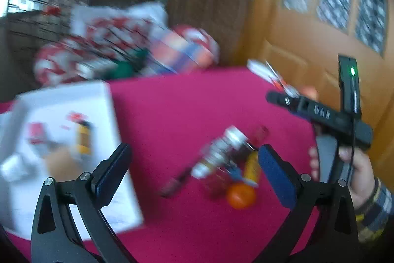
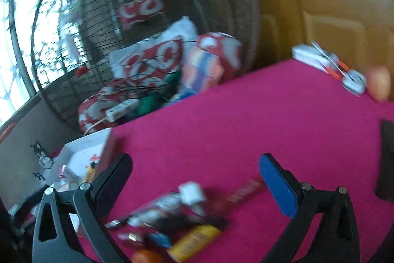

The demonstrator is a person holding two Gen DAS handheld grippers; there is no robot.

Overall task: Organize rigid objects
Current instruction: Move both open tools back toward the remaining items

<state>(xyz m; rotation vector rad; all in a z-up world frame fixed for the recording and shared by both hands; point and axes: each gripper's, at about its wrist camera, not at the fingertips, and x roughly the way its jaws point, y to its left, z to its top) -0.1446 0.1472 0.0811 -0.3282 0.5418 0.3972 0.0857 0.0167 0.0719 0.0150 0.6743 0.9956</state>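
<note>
A small pile lies on the magenta cloth [image 1: 197, 102]: a white-capped bottle [image 1: 221, 152], a yellow tube [image 1: 252, 168], an orange ball [image 1: 240, 195] and a dark cable plug [image 1: 174, 184]. My left gripper [image 1: 194, 148] hovers open just before the pile, holding nothing. In the right wrist view, my right gripper [image 2: 194, 159] is also open and empty above the same bottle [image 2: 189, 194], yellow tube [image 2: 194, 240] and orange ball [image 2: 145, 258]. An open white box [image 1: 61, 139] with a few small items stands left of the pile. Both views are motion-blurred.
A hand [image 1: 357, 171] holds the right gripper's handle at the right. Far right on the cloth lie a white stack [image 2: 307, 53], orange-handled scissors [image 2: 337, 68] and a peach-coloured round object [image 2: 379, 83]. A dark flat object [image 2: 386, 162] sits at the right edge. Red-and-white bags [image 2: 152, 61] crowd the back.
</note>
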